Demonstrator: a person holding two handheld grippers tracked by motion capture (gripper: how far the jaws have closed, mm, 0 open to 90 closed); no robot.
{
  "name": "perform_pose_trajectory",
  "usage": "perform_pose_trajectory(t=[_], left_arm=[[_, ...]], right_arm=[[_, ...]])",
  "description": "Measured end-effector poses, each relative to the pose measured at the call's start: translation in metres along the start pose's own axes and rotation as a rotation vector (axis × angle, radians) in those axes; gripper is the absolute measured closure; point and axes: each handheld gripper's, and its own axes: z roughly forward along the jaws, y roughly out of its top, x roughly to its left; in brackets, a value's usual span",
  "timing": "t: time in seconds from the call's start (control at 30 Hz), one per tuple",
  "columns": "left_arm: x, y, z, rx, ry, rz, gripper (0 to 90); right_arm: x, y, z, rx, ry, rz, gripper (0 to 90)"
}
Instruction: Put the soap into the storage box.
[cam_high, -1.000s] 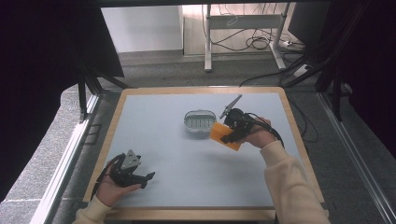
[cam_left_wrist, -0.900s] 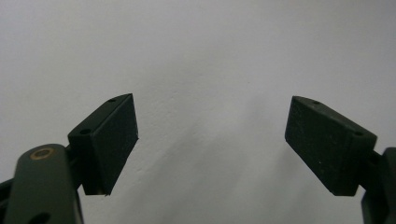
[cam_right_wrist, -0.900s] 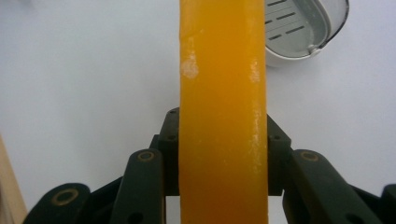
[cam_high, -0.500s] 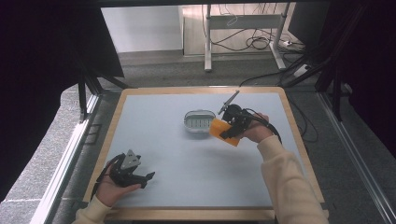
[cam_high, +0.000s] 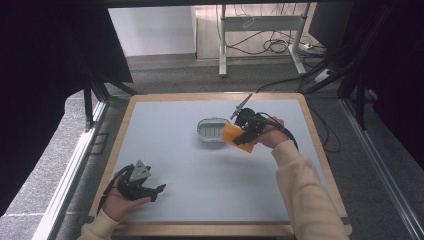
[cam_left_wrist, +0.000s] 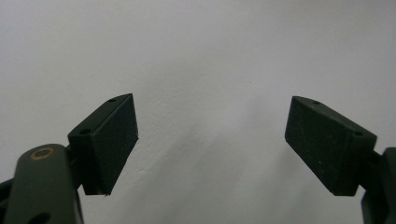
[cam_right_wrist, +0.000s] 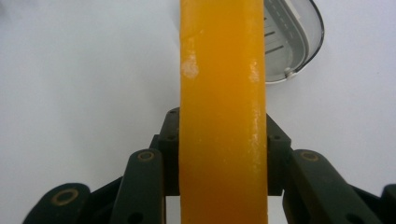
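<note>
Over the last second we have carried the orange soap bar (cam_high: 237, 137) a little further up the worktop (cam_high: 170, 130), so that it now hangs at the right edge of the soap dish (cam_high: 212, 130), perhaps overlapping its rim. The right gripper (cam_high: 240, 136) has its jaws clenched on the bar's two flat sides (the right gripper view shows them pressing from both flanks). We judge that lowering it into the dish comes next. The left gripper (cam_high: 150, 189) has stayed low near the front-left corner, jaws released, nothing between them.
</note>
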Motion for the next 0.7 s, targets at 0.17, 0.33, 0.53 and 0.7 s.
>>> perform_pose_trajectory(t=[0.17,0.33,0.53,0.7], left_arm=[[0.0,0.0,0.0,-0.001,0.0,-0.001,17.3],[0.0,0.0,0.0,-0.001,0.001,0.002,17.3],[0.0,0.0,0.0,-0.005,0.001,-0.003,17.2],[0.0,0.0,-0.001,-0.003,0.001,-0.001,17.2]], right_arm=[[-0.003,0.006,0.002,0.0,0.001,-0.007,61.2],[-0.005,0.013,0.003,-0.002,-0.004,-0.009,61.3],[-0.008,0.018,0.004,-0.02,0.001,-0.015,61.3],[-0.011,0.021,0.007,-0.016,-0.002,-0.015,61.3]])
